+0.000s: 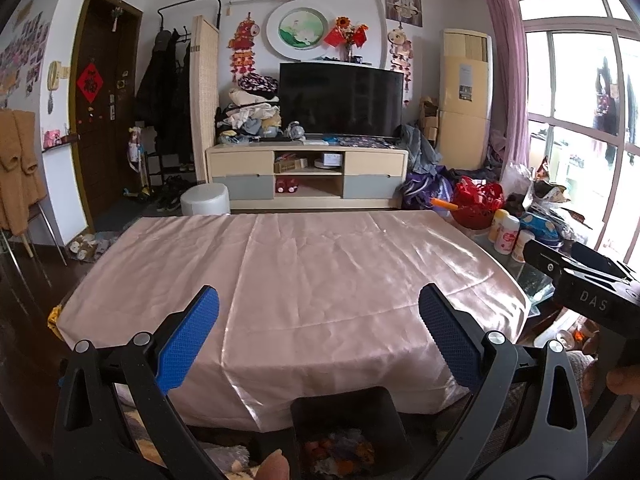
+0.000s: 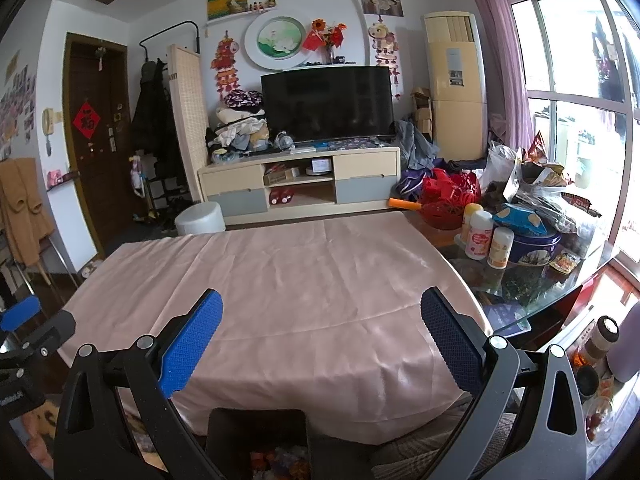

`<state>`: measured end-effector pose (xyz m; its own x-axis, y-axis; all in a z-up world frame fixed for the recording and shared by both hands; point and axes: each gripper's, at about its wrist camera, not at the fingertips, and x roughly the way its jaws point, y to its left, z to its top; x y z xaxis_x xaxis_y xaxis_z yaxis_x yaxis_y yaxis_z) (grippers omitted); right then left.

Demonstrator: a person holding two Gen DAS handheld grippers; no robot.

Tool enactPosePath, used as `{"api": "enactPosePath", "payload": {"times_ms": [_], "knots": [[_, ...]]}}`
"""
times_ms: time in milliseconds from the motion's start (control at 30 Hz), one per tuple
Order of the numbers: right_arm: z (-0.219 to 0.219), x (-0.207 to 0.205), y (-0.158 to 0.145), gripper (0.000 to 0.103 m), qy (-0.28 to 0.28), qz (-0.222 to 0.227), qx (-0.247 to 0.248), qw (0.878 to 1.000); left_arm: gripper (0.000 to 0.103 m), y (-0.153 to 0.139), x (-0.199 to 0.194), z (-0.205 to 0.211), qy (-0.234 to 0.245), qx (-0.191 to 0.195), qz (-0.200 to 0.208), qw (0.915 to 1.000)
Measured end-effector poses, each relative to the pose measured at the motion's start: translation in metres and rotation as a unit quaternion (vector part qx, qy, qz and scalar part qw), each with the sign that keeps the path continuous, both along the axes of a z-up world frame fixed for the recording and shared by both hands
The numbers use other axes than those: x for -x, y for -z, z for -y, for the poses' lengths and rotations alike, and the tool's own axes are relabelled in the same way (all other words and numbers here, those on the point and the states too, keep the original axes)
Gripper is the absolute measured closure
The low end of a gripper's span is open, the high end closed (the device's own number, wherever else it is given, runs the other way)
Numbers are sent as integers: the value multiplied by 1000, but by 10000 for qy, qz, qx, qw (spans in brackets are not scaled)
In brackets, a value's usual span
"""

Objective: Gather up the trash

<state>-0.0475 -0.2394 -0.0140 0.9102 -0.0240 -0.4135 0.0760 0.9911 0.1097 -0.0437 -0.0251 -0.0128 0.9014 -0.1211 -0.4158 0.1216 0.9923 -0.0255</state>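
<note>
Both grippers, left gripper (image 1: pixel 319 316) and right gripper (image 2: pixel 321 318), hover with fingers apart, empty. Below sits a black bin (image 1: pixel 344 416) (colourful scraps inside) beside the pink-clothed table (image 1: pixel 304 280).

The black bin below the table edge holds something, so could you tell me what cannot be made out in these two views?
- Black bin: its contents are a blurred mix of orange and grey in both wrist views, cut off by the bottom edge.
- Pile of bags by the window: too jumbled to sort trash from goods.
- Pink cloth: hides the table beneath.
- Left gripper and right gripper: both open, empty.
</note>
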Motion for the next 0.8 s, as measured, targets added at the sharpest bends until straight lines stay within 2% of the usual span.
{"api": "enactPosePath", "payload": {"times_ms": [100, 467, 800], "knots": [[3, 0, 2, 3, 10, -38, -28, 10000, 8, -1, -2, 0, 47, 96, -83, 9999], [7, -3, 2, 3, 39, -112, -66, 9999, 8, -1, 3, 5, 126, -9, 104, 9999], [8, -4, 4, 3, 35, -147, -73, 9999, 8, 0, 2, 4, 101, -23, 60, 9999]]}}
